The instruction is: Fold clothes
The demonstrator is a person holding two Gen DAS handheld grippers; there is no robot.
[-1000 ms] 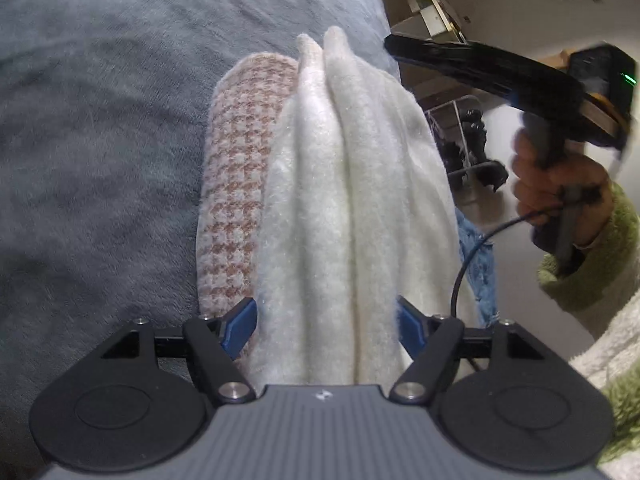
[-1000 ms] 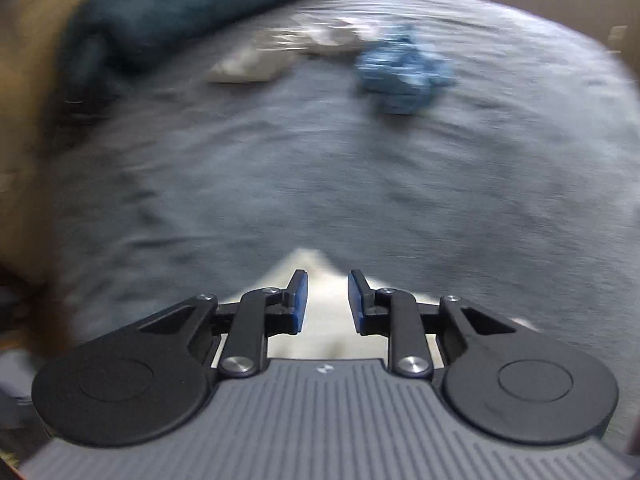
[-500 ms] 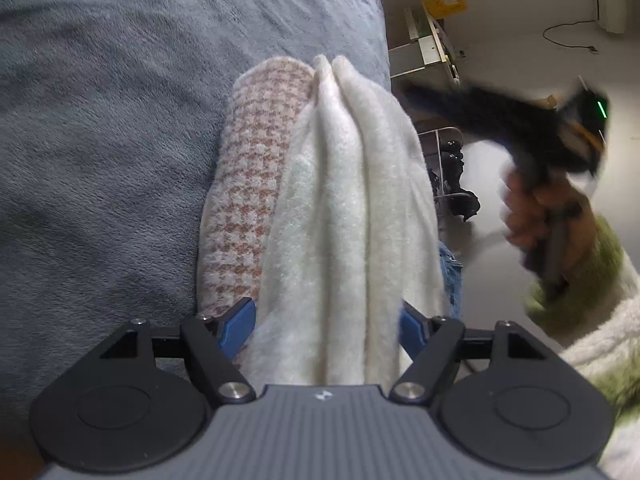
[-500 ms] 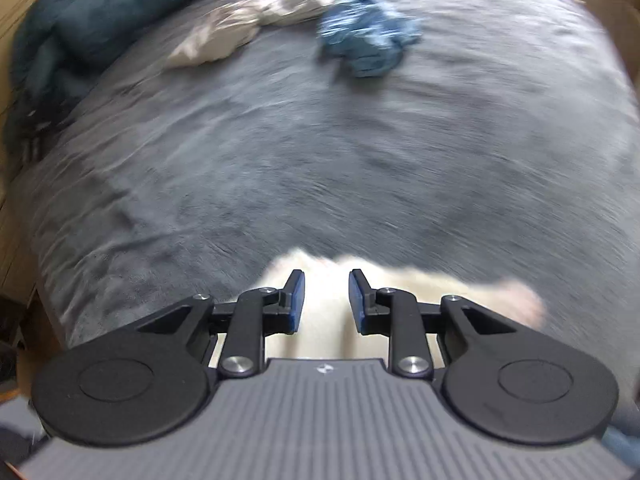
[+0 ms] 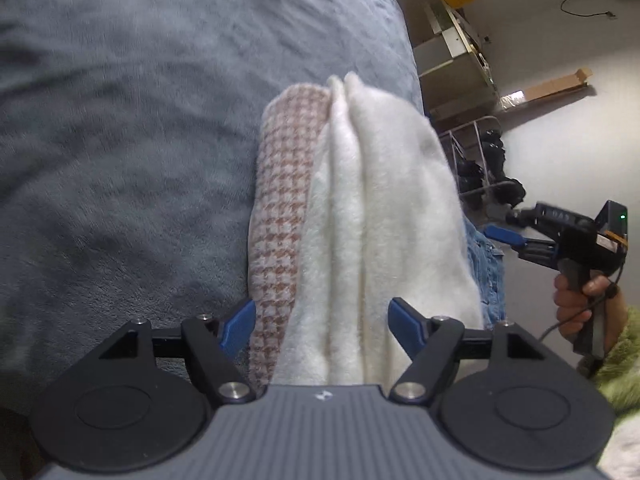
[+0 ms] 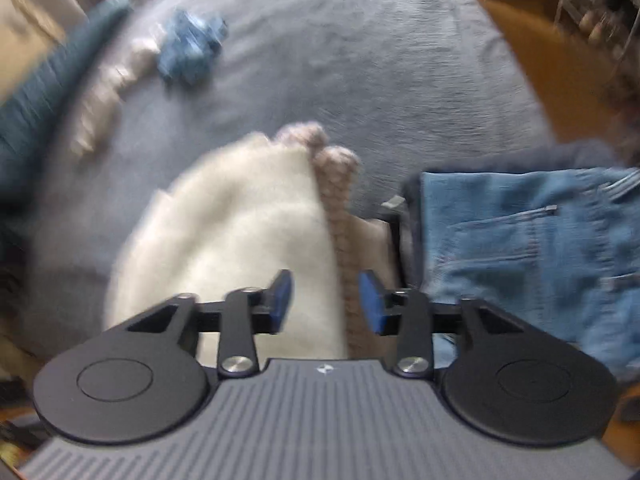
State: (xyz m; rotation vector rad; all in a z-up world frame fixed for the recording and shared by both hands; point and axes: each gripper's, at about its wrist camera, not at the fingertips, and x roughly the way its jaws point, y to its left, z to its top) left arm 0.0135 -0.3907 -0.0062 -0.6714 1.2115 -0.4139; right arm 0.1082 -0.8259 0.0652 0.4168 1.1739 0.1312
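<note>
A folded cream fleece garment [image 5: 384, 216] with a brown houndstooth side lies lengthwise between my left gripper's [image 5: 322, 320] blue pads, which press on its two flanks above the grey bed cover [image 5: 120, 140]. My right gripper [image 6: 326, 300] hovers over the same cream garment [image 6: 240, 232] and its houndstooth edge. Its jaws are opening and the pads touch nothing. In the left wrist view the right gripper [image 5: 506, 226] shows at the right, held by a hand [image 5: 576, 300] in a green fleece sleeve.
Folded blue jeans [image 6: 520, 240] lie right of the cream garment, peeking out behind it [image 5: 484, 256]. A crumpled blue garment [image 6: 188, 52], a pale one [image 6: 108, 92] and a dark teal blanket [image 6: 32, 112] lie farther up the bed. A wire rack [image 5: 480, 152] stands beyond the bed edge.
The right gripper swung down and to the right, rolled, and its jaws widened; its view now takes in the cream garment and the jeans. The left gripper kept its hold and shifted slightly.
</note>
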